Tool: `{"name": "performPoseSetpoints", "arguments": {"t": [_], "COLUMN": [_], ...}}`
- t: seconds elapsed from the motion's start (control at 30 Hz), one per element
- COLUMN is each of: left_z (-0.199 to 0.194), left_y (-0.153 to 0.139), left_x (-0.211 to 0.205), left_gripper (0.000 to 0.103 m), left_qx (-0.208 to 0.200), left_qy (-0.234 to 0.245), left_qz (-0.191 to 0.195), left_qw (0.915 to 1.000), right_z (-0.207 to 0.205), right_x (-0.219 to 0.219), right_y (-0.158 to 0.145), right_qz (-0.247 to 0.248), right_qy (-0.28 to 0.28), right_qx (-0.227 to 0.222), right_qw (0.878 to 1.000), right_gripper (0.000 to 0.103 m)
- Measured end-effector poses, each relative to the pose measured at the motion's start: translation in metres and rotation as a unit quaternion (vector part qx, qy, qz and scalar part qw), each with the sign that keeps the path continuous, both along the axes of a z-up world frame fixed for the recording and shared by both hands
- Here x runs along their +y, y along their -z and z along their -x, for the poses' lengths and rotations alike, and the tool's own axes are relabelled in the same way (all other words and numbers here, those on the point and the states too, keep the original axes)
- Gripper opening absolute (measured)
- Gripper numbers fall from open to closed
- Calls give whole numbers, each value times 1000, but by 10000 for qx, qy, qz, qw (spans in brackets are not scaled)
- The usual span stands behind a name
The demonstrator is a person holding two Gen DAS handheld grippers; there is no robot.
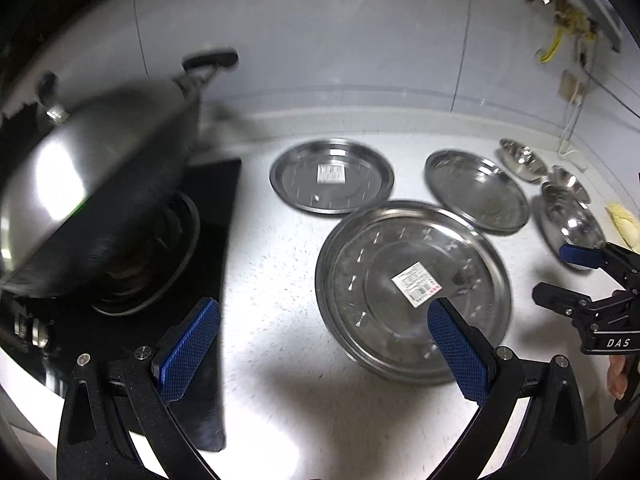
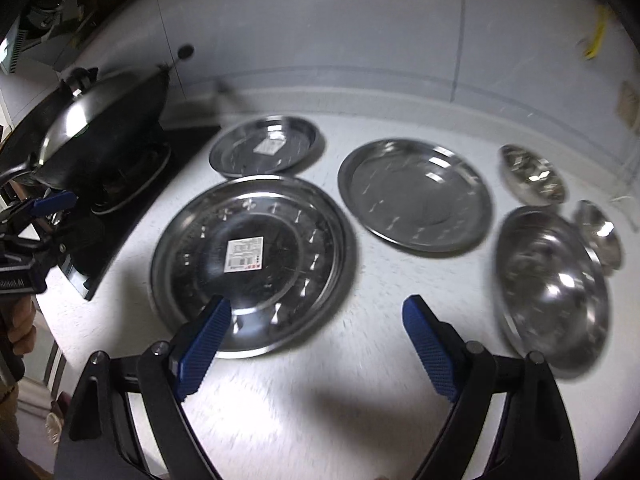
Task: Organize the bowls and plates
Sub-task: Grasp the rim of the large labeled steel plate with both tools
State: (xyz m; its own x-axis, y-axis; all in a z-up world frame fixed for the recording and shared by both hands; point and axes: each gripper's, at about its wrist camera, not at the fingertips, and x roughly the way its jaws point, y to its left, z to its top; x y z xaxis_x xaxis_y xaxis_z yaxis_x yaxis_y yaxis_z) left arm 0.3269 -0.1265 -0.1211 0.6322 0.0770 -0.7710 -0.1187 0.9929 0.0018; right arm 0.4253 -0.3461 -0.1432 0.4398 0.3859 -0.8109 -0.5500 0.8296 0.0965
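Three steel plates lie on the white counter: a large one with a label (image 1: 412,292) (image 2: 252,260), a smaller labelled one behind it (image 1: 331,176) (image 2: 266,148), and a plain one to the right (image 1: 478,190) (image 2: 414,194). A large steel bowl (image 2: 550,284) (image 1: 572,224) and two small bowls (image 2: 532,174) (image 2: 598,232) sit at the right. My left gripper (image 1: 324,316) is open and empty above the counter, its right finger over the large plate's near rim. My right gripper (image 2: 316,316) is open and empty, just in front of the large plate.
A black stove (image 1: 200,240) with a lidded wok (image 1: 92,184) (image 2: 100,120) takes the counter's left side. A grey wall (image 1: 320,40) runs behind. Cables (image 1: 560,12) hang at the upper right. The right gripper shows in the left wrist view (image 1: 568,276).
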Motion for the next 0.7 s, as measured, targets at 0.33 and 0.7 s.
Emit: {"name": "performPoseSetpoints", "arguments": {"t": [0.33, 0.7], "left_z": [-59, -80], "left_y": [52, 64], "left_x": [3, 11], "left_gripper": [102, 102], "left_qx": [649, 841], "left_qy": [237, 505], "left_qz": [236, 554], "left_qw": [9973, 9936], "right_z": [-42, -56], "right_x": [20, 35], "right_y": [49, 62], "right_qz": [181, 226], "right_qy": [72, 90], "right_qx": [625, 867], "right_qw": [9979, 9959], "right_gripper": [89, 86]}}
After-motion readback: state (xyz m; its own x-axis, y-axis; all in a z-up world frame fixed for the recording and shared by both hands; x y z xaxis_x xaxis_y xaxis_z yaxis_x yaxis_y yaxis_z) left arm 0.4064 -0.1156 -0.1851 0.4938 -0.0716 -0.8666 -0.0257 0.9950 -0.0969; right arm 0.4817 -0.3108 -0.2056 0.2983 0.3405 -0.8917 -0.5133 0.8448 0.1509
